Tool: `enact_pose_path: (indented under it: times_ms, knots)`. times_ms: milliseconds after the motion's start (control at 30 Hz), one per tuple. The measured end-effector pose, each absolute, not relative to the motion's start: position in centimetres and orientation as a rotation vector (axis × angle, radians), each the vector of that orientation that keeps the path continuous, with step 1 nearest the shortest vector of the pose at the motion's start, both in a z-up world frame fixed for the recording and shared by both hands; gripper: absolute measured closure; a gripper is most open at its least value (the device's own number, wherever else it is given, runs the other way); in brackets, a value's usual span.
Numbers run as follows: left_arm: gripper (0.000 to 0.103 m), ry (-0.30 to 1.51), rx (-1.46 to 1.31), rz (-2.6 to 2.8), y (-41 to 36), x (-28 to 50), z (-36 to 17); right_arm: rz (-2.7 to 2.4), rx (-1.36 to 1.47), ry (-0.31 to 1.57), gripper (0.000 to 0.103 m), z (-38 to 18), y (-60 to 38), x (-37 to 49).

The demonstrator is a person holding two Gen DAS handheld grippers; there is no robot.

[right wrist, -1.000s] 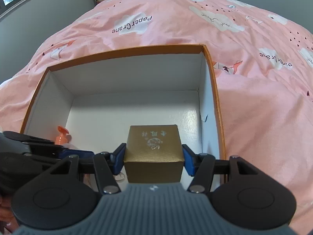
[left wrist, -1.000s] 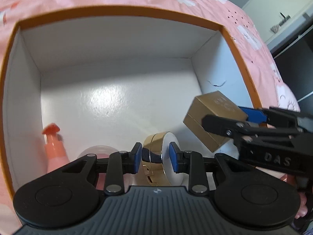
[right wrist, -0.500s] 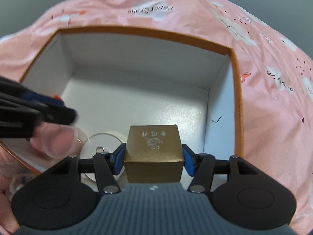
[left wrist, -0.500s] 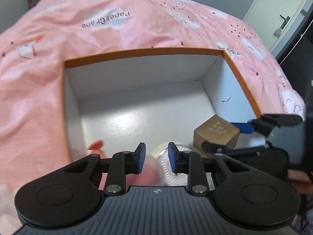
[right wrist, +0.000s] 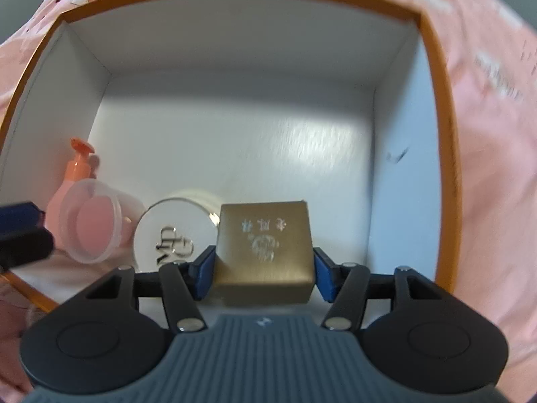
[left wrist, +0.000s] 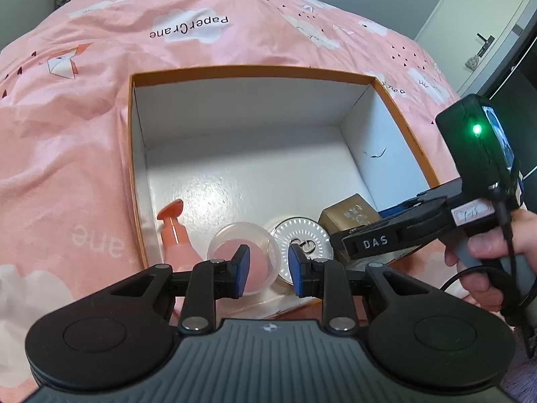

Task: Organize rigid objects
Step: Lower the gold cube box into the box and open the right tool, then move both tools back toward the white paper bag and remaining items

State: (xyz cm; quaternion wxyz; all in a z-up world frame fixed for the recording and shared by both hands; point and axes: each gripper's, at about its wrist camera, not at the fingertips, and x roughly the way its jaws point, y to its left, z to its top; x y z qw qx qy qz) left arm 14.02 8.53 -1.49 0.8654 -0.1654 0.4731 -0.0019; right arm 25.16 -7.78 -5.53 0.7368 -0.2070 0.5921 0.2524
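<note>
A: Start with the biggest thing. One open box [left wrist: 396, 110], orange rim and white inside, sits on the pink bed cover [left wrist: 67, 134]. Everything the job concerns is gathered at its near wall.

B: And the piece in play?

A: The gold cube box [right wrist: 265, 241]. The right gripper [right wrist: 263, 273] has it clamped, one blue pad pressed on each side face, printed top towards the camera. It hangs inside the big box, near the right-hand corner and close above the floor; whether it touches the floor yet I cannot tell.

B: So which way does the move go?

A: My guess is straight down. The gripper points steeply downward and bare white floor lies beyond the cube. It has no real long axis, being as wide as it is deep, so turning it matters little. What matters is its left side: the round white compact [right wrist: 174, 235] stands just beside it, near the left pad.

B: The other hand?

A: The left gripper [left wrist: 266, 270] is empty, pads standing a narrow gap apart, held above the near wall. Through that gap show the clear cup [left wrist: 241, 252] and the compact. The right hand is plainly the one nearer the cube.

B: Count them.

A: One big box, one pump bottle [left wrist: 173, 231] in the left corner, one clear cup leaning by it, one compact, one gold cube. Two grippers.
</note>
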Motion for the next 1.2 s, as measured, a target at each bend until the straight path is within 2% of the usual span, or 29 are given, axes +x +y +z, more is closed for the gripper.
enact_pose_path:
  times_ms: [300, 433, 533, 700, 833, 933, 1067, 1133, 1200]
  knots:
    - [0.072, 0.996, -0.356, -0.002, 8.5, 13.6, -1.6, 0.567, -0.431, 1.334, 0.044, -4.8, -8.9, 24.9]
    - [0.072, 0.977, -0.364, -0.022, 8.3, 12.9, -0.6, 0.575, -0.436, 1.254, 0.043, -2.7, -9.5, 24.1]
    - [0.072, 0.950, -0.356, -0.054, 8.0, 11.9, 0.5, 0.592, -0.418, 1.130, 0.034, 0.0, -10.2, 22.2]
    - [0.072, 0.906, -0.337, -0.069, 8.0, 9.8, 2.3, 0.659, -0.304, 0.983, 0.034, 4.1, -12.3, 18.6]
    - [0.072, 0.906, -0.343, -0.065, 8.6, 8.0, 2.9, 0.687, -0.184, 0.926, 0.034, 5.3, -13.2, 15.6]
    - [0.072, 0.959, -0.350, -0.038, 9.0, 6.9, 2.0, 0.704, -0.132, 0.933, 0.036, 4.7, -13.2, 13.5]
    - [0.072, 1.052, -0.369, -0.003, 9.4, 5.6, -0.5, 0.723, -0.107, 1.012, 0.046, 1.8, -12.2, 11.5]
    - [0.059, 1.103, -0.420, 0.020, 9.7, 5.1, -2.1, 0.717, -0.102, 1.072, 0.049, 0.0, -12.0, 11.1]
    - [0.054, 1.148, -0.475, 0.027, 9.9, 4.6, -3.7, 0.703, -0.100, 1.126, 0.049, -1.6, -11.9, 10.8]
